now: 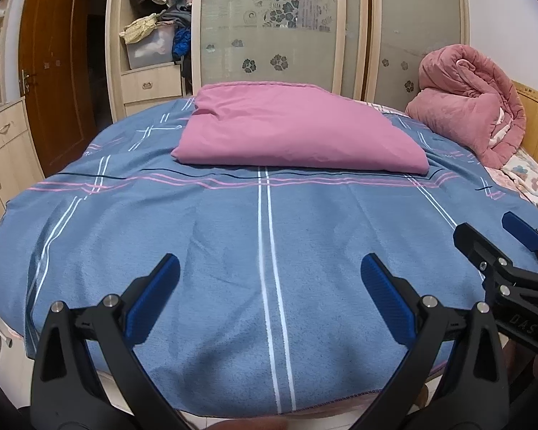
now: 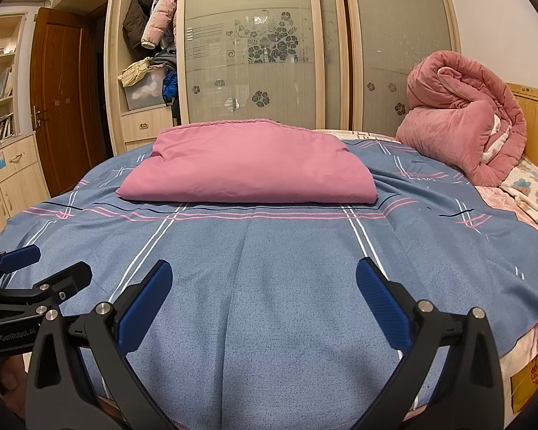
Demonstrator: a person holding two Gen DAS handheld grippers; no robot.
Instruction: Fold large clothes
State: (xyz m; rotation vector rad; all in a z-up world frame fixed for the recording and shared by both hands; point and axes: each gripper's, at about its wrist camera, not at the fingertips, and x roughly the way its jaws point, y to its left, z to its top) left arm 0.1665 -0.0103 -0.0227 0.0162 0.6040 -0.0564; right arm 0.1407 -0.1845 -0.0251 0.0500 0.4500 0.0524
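Nearest, the left gripper (image 1: 269, 297) and right gripper (image 2: 263, 302) hover with blue-padded fingers spread wide, holding nothing, above the near edge of a blue plaid-striped cloth sheet (image 1: 233, 251) spread flat over the bed. Farther off at 12 o'clock lies a folded mauve-pink cloth bundle (image 1: 294, 129), and at 2 o'clock a rolled pink plush quilt (image 2: 462, 122).

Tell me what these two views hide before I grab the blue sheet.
- Blue sheet: near hem in both views, hidden behind the left claw and right claw.
- Pink folded bedding: far side, hidden by its own bulk.
- Bed's left edge: cut off by the fisheye rim.
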